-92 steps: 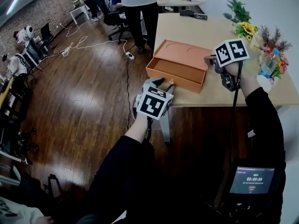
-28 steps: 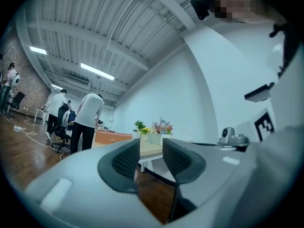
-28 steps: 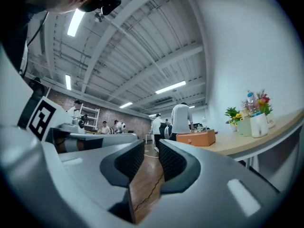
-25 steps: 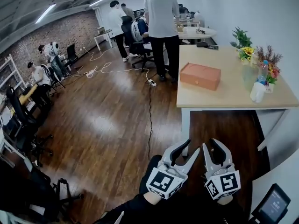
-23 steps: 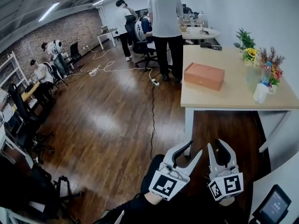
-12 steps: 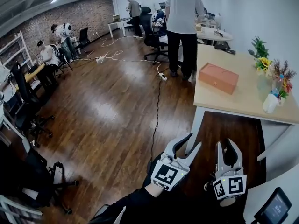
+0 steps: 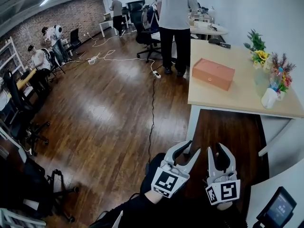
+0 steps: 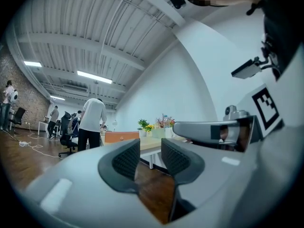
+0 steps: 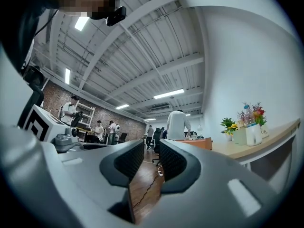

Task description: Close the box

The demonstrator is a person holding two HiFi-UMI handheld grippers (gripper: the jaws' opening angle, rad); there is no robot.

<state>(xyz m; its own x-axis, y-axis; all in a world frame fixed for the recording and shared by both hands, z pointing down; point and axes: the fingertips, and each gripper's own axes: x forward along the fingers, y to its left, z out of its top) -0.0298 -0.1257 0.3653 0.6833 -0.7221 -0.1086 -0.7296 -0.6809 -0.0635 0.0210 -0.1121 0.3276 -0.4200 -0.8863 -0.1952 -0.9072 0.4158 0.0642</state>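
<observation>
The orange box (image 7: 213, 73) lies shut on the light wooden table (image 7: 247, 101), far ahead of both grippers. In the left gripper view the box (image 8: 122, 137) is small and distant; in the right gripper view the box (image 9: 197, 143) shows beside a standing person. My left gripper (image 7: 184, 152) and right gripper (image 7: 217, 152) hang side by side low over the wooden floor, well short of the table. The jaws of both stand apart with nothing between them, as the left gripper (image 8: 151, 158) and the right gripper (image 9: 151, 158) show in their own views.
Potted flowers (image 7: 259, 56) and a white cup (image 7: 269, 99) stand along the table's right side. A person (image 7: 175, 13) stands at its far corner, others further back. A cable (image 7: 153, 108) trails across the floor. A small screen (image 7: 280, 213) sits at bottom right.
The box, open at the table edge between the grippers 3.7 s ago, is shut. Both grippers have come away and far back from the table; over the last second they only drift slightly.
</observation>
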